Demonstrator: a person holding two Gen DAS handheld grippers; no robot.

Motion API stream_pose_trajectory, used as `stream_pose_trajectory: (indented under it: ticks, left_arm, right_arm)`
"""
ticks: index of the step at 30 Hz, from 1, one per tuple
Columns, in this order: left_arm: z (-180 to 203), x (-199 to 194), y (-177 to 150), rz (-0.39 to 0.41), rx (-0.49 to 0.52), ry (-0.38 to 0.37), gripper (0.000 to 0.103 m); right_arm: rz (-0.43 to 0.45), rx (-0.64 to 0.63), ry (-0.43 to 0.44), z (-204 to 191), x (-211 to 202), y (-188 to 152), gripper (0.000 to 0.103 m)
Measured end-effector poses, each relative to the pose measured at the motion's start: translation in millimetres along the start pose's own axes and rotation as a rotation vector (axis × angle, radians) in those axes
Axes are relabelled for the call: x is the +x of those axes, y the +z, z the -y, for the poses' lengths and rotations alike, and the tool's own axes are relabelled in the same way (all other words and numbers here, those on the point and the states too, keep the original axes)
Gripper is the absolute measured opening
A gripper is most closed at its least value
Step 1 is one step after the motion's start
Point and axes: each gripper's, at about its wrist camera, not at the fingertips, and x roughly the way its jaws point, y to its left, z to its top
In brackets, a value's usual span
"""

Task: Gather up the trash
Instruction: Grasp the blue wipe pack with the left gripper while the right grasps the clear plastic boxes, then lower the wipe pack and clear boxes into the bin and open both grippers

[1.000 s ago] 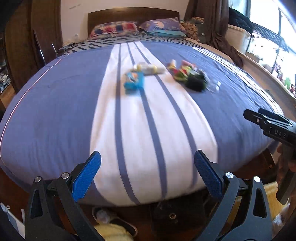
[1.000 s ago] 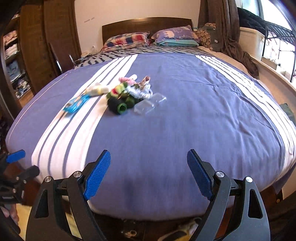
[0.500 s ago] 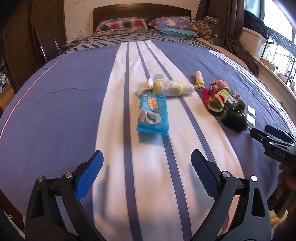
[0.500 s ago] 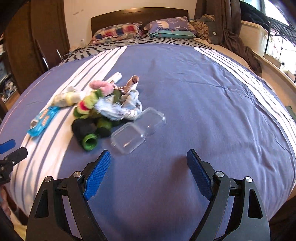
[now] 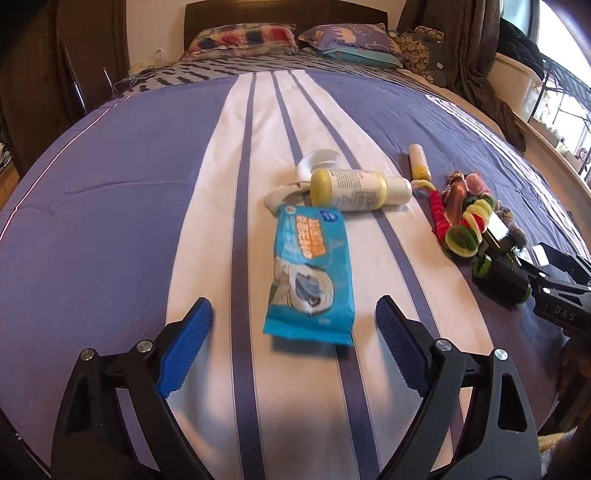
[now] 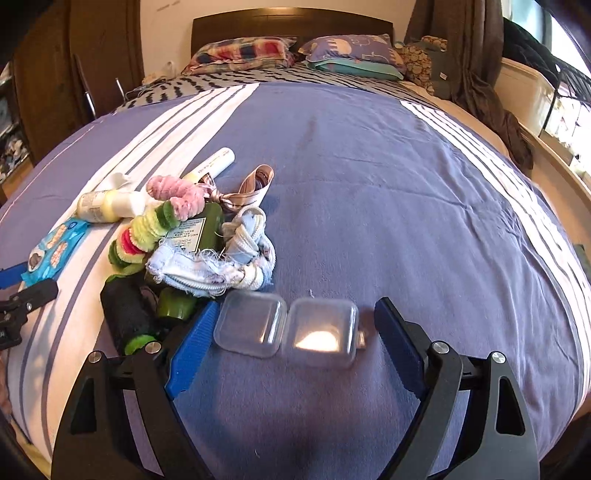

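Left claw (image 5: 293,349) gapes wide around the blue snack wrapper (image 5: 310,273) on the bed (image 5: 110,192); right claw (image 6: 295,345), likewise released, brackets the clear hinged plastic case (image 6: 286,330).

Blue striped bedspread (image 6: 369,166), two pillows (image 6: 347,48) by the dark headboard (image 6: 291,22), brown curtain (image 6: 480,44)
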Motion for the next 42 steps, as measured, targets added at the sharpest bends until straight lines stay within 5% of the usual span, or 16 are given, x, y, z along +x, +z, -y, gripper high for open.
stream_pose_trajectory:
  ticks: [9, 18, 42]
  left_arm:
    - [-2.7, 4.0, 11.9, 0.009, -0.001, -0.014, 0.039]
    - [5.5, -24.9, -8.6, 0.032, 0.019, -0.028, 0.038]
    - [41.0, -154.1, -138.2, 0.065, 0.028, -0.117, 0.038]
  right_arm:
    - [0.023, 0.012, 0.023, 2.5, -2.8, -2.0, 0.075]
    - [0.029, 0.038, 0.026, 6.5, -21.1, -16.5, 0.074]
    - [0.064, 0.036, 0.120, -17.1, -143.2, -116.7, 0.074]
